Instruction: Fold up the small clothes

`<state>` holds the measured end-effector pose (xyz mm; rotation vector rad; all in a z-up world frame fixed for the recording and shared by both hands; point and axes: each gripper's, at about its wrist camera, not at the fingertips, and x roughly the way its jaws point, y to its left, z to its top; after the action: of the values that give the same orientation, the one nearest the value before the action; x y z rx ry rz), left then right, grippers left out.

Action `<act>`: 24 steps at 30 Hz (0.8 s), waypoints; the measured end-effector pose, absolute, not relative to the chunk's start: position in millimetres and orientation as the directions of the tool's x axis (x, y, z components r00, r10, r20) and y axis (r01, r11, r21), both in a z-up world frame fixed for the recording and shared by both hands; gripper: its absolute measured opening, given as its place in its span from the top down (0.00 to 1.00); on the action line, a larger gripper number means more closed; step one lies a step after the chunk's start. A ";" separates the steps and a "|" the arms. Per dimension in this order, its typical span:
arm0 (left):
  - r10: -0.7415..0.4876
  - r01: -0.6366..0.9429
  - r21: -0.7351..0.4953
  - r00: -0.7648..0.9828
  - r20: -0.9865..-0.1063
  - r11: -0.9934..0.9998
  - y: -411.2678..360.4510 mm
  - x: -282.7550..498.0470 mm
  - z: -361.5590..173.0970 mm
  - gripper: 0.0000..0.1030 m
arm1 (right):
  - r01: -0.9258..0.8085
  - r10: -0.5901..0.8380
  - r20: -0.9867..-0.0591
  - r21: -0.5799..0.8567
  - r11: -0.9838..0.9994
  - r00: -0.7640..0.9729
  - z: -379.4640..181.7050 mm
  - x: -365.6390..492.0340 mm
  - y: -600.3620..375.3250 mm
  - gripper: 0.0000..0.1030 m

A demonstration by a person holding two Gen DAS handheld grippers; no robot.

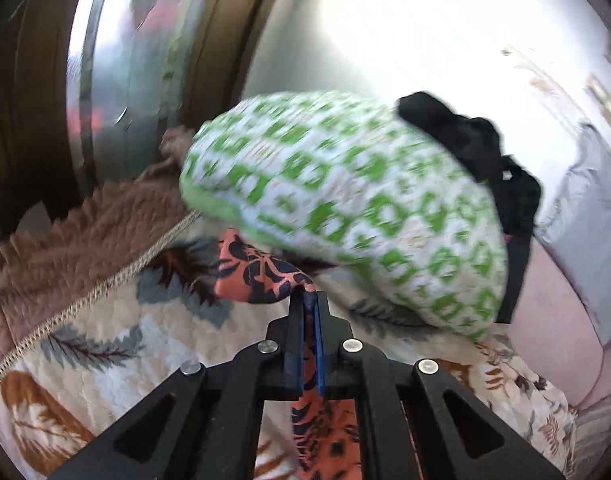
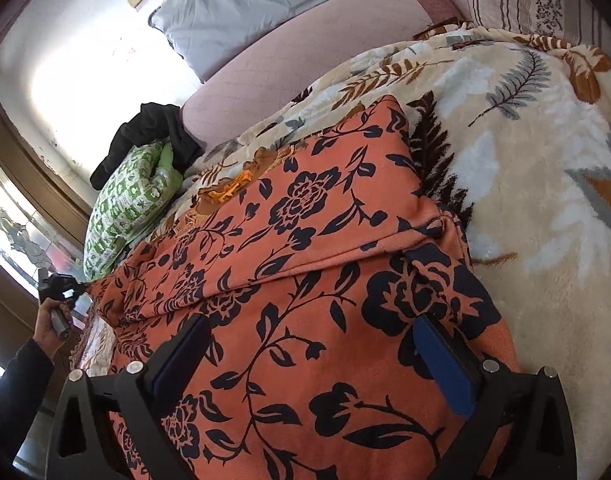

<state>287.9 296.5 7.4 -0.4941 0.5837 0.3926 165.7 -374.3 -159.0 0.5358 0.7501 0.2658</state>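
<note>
Left gripper [image 1: 310, 300] clamped tight; right gripper [image 2: 311, 350] spread wide.

A: What is in the room?
B: A bed [image 2: 305, 52] with a pink cover fills the middle. A grey pillow [image 2: 257, 4] lies at the top.
A: And the wall?
B: The white wall [image 2: 65, 52] at upper left shines bright, beside dark wood.

Orange garment [image 2: 305, 240], navy floral; green-white checked pillow [image 1: 345, 200]

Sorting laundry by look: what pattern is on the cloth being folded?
Orange cloth with dark navy flowers and vines; clearest in the right wrist view.
</note>
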 end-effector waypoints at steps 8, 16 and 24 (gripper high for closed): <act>-0.079 0.026 -0.132 0.906 -0.415 0.991 69.7 256.9 123.3 0.96 | -0.014 0.456 -0.537 0.636 0.771 0.710 -160.3 159.9 -389.3 0.01; -0.351 0.360 -0.157 0.575 -0.739 0.920 -113.1 237.8 -16.8 0.39 | 0.011 0.475 -0.517 0.684 0.729 0.712 -159.7 155.6 -397.4 0.01; -0.160 0.114 -0.114 0.609 -0.777 0.987 6.1 217.6 -64.1 0.35 | 0.003 0.499 -0.465 0.734 0.679 0.731 -140.5 144.3 -407.1 0.01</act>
<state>217.6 6.1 -64.1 -0.0548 0.9022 -0.1584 144.3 -407.1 -140.5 0.7854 0.7087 0.3061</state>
